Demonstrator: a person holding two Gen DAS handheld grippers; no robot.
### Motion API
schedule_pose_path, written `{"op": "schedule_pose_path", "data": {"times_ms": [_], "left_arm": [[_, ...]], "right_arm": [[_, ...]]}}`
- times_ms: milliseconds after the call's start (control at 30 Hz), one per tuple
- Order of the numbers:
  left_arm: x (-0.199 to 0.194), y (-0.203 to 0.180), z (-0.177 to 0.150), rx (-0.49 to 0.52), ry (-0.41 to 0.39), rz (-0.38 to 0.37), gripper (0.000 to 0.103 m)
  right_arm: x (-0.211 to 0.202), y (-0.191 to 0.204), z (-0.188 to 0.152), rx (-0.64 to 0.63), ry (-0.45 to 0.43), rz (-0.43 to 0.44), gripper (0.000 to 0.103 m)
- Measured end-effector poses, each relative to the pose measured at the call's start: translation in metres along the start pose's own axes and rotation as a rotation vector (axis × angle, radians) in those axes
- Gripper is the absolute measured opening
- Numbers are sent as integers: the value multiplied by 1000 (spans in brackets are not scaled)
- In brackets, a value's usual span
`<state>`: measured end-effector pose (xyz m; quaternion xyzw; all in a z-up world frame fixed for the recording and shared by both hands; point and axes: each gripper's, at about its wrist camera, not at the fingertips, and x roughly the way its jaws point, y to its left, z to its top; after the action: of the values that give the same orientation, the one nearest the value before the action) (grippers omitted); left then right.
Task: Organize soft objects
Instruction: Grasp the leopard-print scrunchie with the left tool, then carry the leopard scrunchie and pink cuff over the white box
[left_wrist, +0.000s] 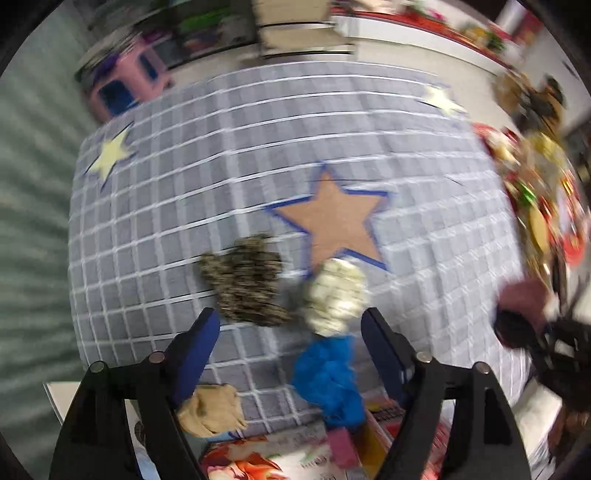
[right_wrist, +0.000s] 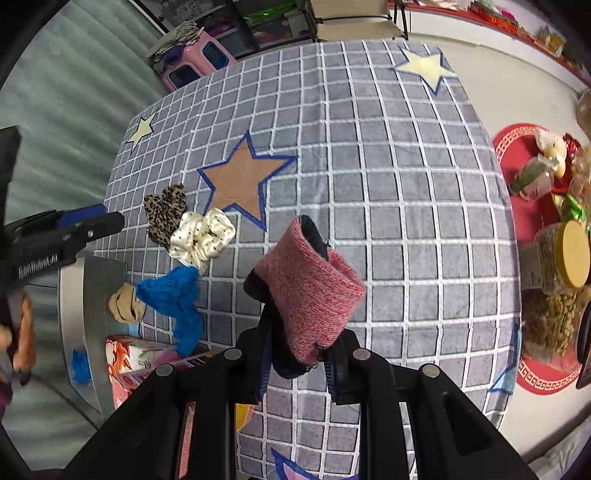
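Observation:
In the right wrist view my right gripper is shut on a pink knitted sock with a dark lining, held above the checked cloth. My left gripper stands open and points straight down, with nothing between its blue fingers. Below it on the cloth lie a leopard-print scrunchie, a cream dotted scrunchie, a blue scrunchie and a beige one. The same row shows in the right wrist view: leopard scrunchie, cream scrunchie, blue scrunchie, beige scrunchie.
A grey checked cloth with star patches covers the table. A red mat with jars and packets lies to the right. A pink stool stands behind. A grey metal box and colourful packets sit at the near-left edge.

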<state>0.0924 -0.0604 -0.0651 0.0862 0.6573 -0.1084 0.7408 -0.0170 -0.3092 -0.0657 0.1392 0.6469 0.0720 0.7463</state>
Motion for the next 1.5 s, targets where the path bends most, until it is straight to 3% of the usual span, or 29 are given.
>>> {"op": "schedule_pose_path", "data": {"times_ms": [167,467,500,533,600,767,1033,1233,1500], "left_arm": [[55,29,19,-137,139,68,82],[136,29,19,-147,285,148,82],[132,29,17,-145,255,145,72],[130,27,16,-132,247,134,53],[125,20,15,-87,242,174,32],[83,5,13,-70,122,121,30],[-18,-73,1,120,-49,19,30],[-50,-129,-22,260,-84,-42,30],[-78,-203,-85,483,-87,-119,30]], "right_arm": [[14,-11,-8,11,41,24,25],[28,-19,-19,7,103,21,25],[29,-18,-21,5,105,20,25],[29,-18,-21,5,105,20,25],[27,-17,-22,2,100,20,25],[14,-14,-23,-4,59,4,25],[-17,-17,-30,-1,-12,-12,25],[-30,-30,-43,37,-31,-16,25],[-47,-41,-74,59,-44,-53,25]]}}
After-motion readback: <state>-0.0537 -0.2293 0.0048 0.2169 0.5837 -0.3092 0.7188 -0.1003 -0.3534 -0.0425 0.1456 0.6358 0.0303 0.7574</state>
